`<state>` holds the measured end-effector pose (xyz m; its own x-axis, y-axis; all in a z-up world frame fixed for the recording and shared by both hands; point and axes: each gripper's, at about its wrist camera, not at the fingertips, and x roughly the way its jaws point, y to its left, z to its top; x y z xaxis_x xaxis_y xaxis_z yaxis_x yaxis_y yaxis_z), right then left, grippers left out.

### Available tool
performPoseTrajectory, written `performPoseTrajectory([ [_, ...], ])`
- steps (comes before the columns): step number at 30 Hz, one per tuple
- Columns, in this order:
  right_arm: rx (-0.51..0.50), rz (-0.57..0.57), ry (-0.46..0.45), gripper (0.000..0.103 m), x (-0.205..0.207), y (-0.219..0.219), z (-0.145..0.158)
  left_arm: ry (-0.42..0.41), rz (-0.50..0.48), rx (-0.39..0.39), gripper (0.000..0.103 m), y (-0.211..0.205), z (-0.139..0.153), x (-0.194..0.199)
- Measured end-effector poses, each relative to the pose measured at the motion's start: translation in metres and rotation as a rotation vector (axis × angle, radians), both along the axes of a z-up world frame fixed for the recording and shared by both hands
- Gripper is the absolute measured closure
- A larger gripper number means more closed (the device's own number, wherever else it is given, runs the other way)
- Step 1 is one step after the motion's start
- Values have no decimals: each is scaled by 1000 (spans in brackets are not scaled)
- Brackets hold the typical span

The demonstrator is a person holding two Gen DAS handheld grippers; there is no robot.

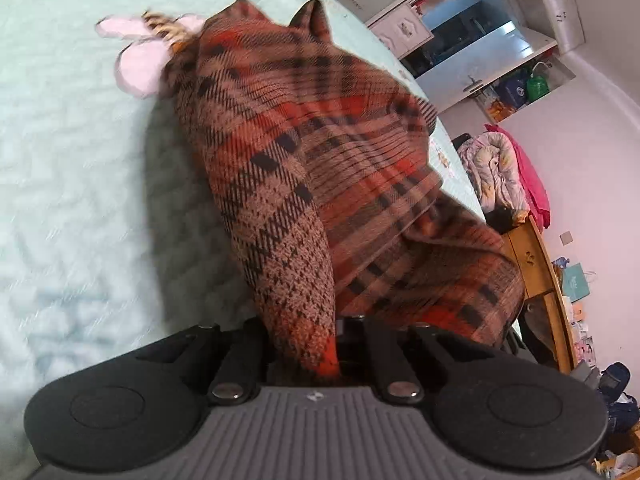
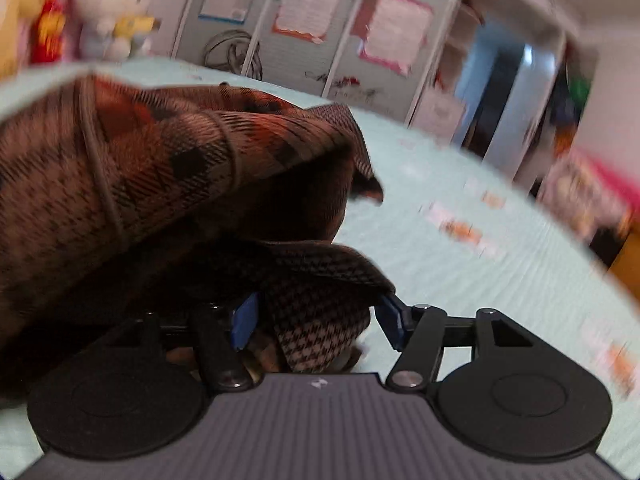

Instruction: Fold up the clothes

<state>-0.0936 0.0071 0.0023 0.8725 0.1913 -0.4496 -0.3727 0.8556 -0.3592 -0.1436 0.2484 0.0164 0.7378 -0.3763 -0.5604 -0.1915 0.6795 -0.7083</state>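
Plaid cloth, left wrist view: a brown, red and black checked garment [image 1: 320,168] rises from the near edge of the picture and drapes away across the pale green bedspread [image 1: 80,200], its far end lying on the bed.
Left gripper: the left gripper [image 1: 320,360] is closed tight on a gathered corner of the garment; the cloth runs straight down between the drawn-in fingers and hides their tips.
Bedspread detail: a pink flower-shaped patch [image 1: 136,60] shows just beyond the garment's far end, partly covered by it.
Room, left view: white cupboards [image 1: 460,40] stand past the bed, and a heap of bedding [image 1: 500,176] sits on a wooden piece at the right.
Plaid cloth, right wrist view: the same garment [image 2: 160,168] fills the left half, bunched and lifted above the bedspread [image 2: 460,280]; the picture is blurred.
Right gripper: the right gripper [image 2: 316,322] stands about half open; a houndstooth fold hangs between the blue pads [image 2: 390,320], and a gap shows beside the right pad, so it is not clamped.
Background, right view: soft toys [image 2: 108,12] sit beyond the bed at top left.
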Motion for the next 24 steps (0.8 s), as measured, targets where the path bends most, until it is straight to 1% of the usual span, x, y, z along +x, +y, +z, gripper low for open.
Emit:
performPoseTrajectory([
  [1,32,9,28,62,6,-2,1,-17,4,-5,97,-1,7,4],
  [2,78,13,64,97,12,-6,2,-39,7,-8,98,-1,15,8],
  [3,124,18,100,99,18,-9,4,-66,11,-12,98,0,25,12],
  [5,376,-1,206,99,30,-37,13,-133,19,-18,98,1,51,23],
  [7,711,-26,340,99,36,-78,15,-205,19,-16,98,-1,82,37],
  [11,1341,-2,554,99,16,-150,-4,-327,-2,-15,98,-17,144,76],
  [12,1468,14,593,99,7,-160,-11,-347,-16,-7,97,-26,157,89],
  [13,1568,19,628,99,-3,-167,-18,-359,-42,11,95,-38,165,102],
  [15,1727,15,698,99,-21,-179,-34,-339,-105,93,95,-67,170,130],
  [16,1740,-14,713,98,-29,-183,-39,-313,-117,134,87,-78,168,135],
  [17,1735,-49,721,97,-38,-188,-42,-284,-121,166,83,-87,162,136],
  [18,1685,-102,719,91,-45,-193,-41,-254,-125,198,75,-97,156,138],
  [19,1625,-140,721,89,-53,-195,-39,-230,-124,206,68,-102,150,133],
  [20,1562,-158,717,81,-60,-196,-35,-220,-114,175,66,-99,141,118],
  [22,1426,-176,689,79,-75,-199,-23,-222,-89,96,58,-88,125,84],
  [23,1354,-170,656,79,-81,-199,-14,-231,-75,75,55,-80,119,64],
  [24,1287,-166,617,79,-89,-197,-5,-240,-60,62,49,-72,113,44],
])
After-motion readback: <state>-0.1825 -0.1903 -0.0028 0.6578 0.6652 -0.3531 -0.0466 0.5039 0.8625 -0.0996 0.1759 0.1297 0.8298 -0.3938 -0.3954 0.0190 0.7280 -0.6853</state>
